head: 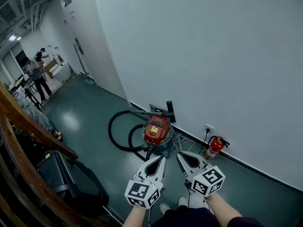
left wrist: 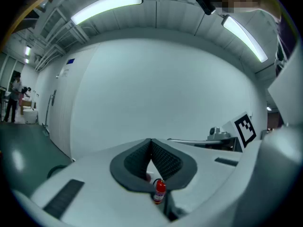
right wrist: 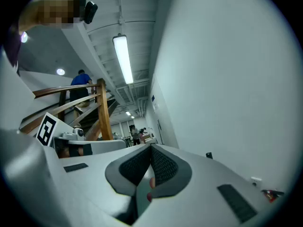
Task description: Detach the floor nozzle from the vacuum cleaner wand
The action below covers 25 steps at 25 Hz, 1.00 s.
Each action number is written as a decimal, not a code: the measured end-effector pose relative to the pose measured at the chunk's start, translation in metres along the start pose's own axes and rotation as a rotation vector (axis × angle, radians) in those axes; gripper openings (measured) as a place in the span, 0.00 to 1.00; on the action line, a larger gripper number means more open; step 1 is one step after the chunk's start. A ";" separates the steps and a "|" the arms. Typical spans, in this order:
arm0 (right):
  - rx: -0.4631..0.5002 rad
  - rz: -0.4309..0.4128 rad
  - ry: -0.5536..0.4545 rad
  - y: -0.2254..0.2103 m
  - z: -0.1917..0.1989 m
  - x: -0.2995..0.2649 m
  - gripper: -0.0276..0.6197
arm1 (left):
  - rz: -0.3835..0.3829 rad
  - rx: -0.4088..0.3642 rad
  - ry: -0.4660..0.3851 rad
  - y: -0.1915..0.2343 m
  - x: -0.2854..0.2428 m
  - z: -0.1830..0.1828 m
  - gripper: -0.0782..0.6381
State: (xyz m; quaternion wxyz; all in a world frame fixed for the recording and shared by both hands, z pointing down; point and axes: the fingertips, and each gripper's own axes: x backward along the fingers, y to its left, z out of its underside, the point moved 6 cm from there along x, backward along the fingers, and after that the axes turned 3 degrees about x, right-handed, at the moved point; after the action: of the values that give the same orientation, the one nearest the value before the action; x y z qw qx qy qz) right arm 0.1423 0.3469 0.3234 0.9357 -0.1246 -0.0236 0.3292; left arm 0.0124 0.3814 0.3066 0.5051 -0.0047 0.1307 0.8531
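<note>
- The red vacuum cleaner (head: 156, 129) stands on the green floor (head: 85, 112) close to the white wall (head: 203, 56). Its black hose (head: 111, 135) loops out to the left.
- The wand (head: 142, 111) runs along the foot of the wall behind the canister. A dark upright piece at its right end appears to be the floor nozzle (head: 169, 110), though it is too small in the head view to tell for sure.
- The left gripper (head: 164, 157) is held just short of the canister, well apart from the nozzle, touching nothing. Its ribbed pads (left wrist: 166, 161) are pressed together at the tips with nothing between them.
- The right gripper (head: 179, 154) is held beside the left one, its tip pointing towards the canister's right side. Its pads (right wrist: 163, 167) are likewise closed on each other and hold nothing.
- A red fire extinguisher (head: 214, 148) stands against the wall to the right of the vacuum cleaner, near a wall socket (head: 209, 127). Pale cables (head: 179, 143) lie between the two.
- A wooden stair rail (head: 28, 126) crosses the head view's left edge.
</note>
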 end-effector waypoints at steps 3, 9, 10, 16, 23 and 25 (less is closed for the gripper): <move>0.003 -0.002 -0.002 -0.011 -0.003 0.006 0.07 | -0.001 -0.004 0.010 -0.009 -0.012 0.002 0.11; -0.009 -0.039 0.003 -0.028 -0.001 0.015 0.07 | -0.016 -0.008 0.036 -0.019 -0.028 0.010 0.12; -0.020 -0.045 0.001 -0.031 -0.001 0.017 0.07 | -0.021 -0.007 0.043 -0.020 -0.030 0.011 0.12; -0.093 -0.058 0.016 -0.051 0.007 0.027 0.07 | -0.064 0.002 0.079 -0.021 -0.036 0.019 0.12; -0.160 -0.063 0.047 -0.067 0.022 0.004 0.07 | -0.096 0.011 0.108 0.003 -0.050 0.022 0.12; -0.167 -0.063 0.053 -0.071 0.025 -0.007 0.07 | -0.097 0.013 0.112 0.014 -0.057 0.022 0.12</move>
State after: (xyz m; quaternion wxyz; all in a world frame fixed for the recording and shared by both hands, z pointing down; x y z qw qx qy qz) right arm 0.1771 0.2948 0.3656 0.9322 -0.2102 -0.0300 0.2930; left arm 0.0308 0.3312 0.3384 0.5376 -0.0554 0.1640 0.8253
